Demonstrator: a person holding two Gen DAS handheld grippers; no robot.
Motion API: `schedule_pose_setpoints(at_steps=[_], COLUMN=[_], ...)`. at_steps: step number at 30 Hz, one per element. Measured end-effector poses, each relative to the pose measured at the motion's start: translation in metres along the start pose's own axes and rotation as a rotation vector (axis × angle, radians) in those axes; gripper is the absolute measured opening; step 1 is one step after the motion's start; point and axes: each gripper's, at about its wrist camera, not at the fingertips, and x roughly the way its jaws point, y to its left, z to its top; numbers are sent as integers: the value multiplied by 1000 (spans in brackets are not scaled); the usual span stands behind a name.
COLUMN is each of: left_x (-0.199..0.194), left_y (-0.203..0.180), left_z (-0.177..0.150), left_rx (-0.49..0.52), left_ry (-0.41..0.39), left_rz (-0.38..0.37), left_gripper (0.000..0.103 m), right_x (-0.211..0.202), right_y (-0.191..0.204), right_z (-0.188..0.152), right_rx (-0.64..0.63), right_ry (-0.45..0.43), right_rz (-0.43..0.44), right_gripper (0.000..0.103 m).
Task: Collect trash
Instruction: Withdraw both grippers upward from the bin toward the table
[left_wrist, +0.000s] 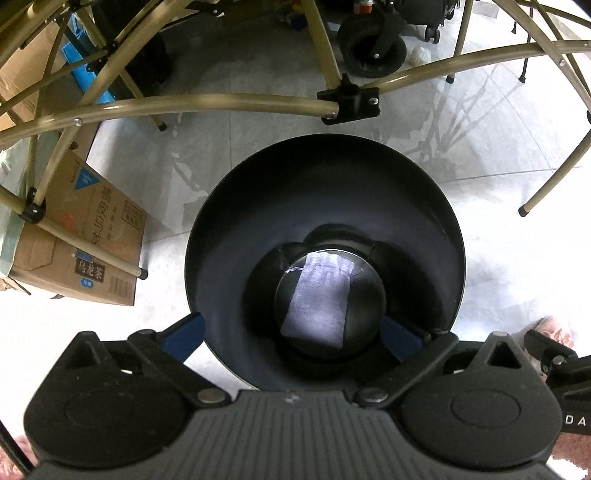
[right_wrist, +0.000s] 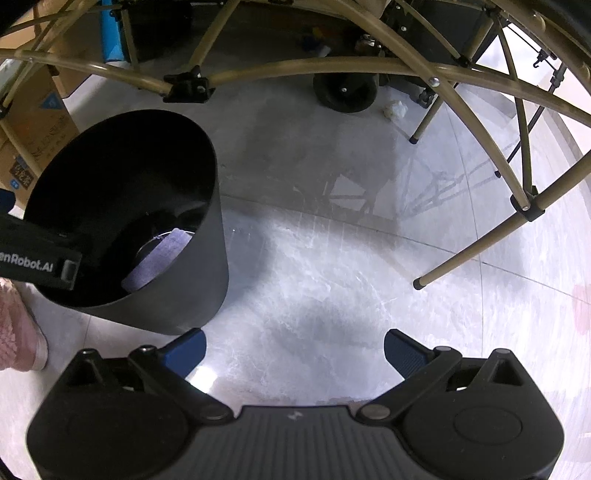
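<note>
Floor (right_wrist: 332, 258): pale polished tile is carrying everything here, with tan folding frames (left_wrist: 221, 101) arching over it and a cardboard box (left_wrist: 92, 236) sitting at the left.

Bin (left_wrist: 436, 236): a black round bin is standing upright on the floor, mouth up, so that trash can simply be dropped in from above. In the right wrist view the bin (right_wrist: 207, 236) is sitting to the left of that claw.

Left claw (left_wrist: 291, 336): it is hanging directly over the bin mouth, pointing steeply down, with its blue pads spread to full width and nothing between them; this placement suits a release into the bin.

Right claw (right_wrist: 293, 350): it is also standing wide open and empty, aimed at bare floor beside the bin, probably waiting for the next pickup.

Paper (left_wrist: 319, 295): a pale, flat rectangular piece is lying on the bin's domed bottom, clear of both claws.

Wad (right_wrist: 395, 109): a small white crumpled piece is lying on the floor near a black wheel (right_wrist: 345, 92), well apart from the bin, and is likely the next item to collect.
</note>
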Motion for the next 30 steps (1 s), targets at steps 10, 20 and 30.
schedule_pose_setpoints(at_steps=[10, 20, 30], left_x=[-1, -15, -49], left_y=[-4, 8, 30], left_z=[0, -6, -11], left_rx=[8, -17, -110], left_ry=[3, -52, -188], left_rz=[7, 20, 30], left_gripper=[103, 103, 103], right_x=[1, -11, -43], right_y=[1, 0, -6], right_z=[0, 2, 5], right_rx=[0, 2, 35], right_ry=[2, -35, -145], right_rz=[-7, -6, 25], right_gripper=[103, 103, 103])
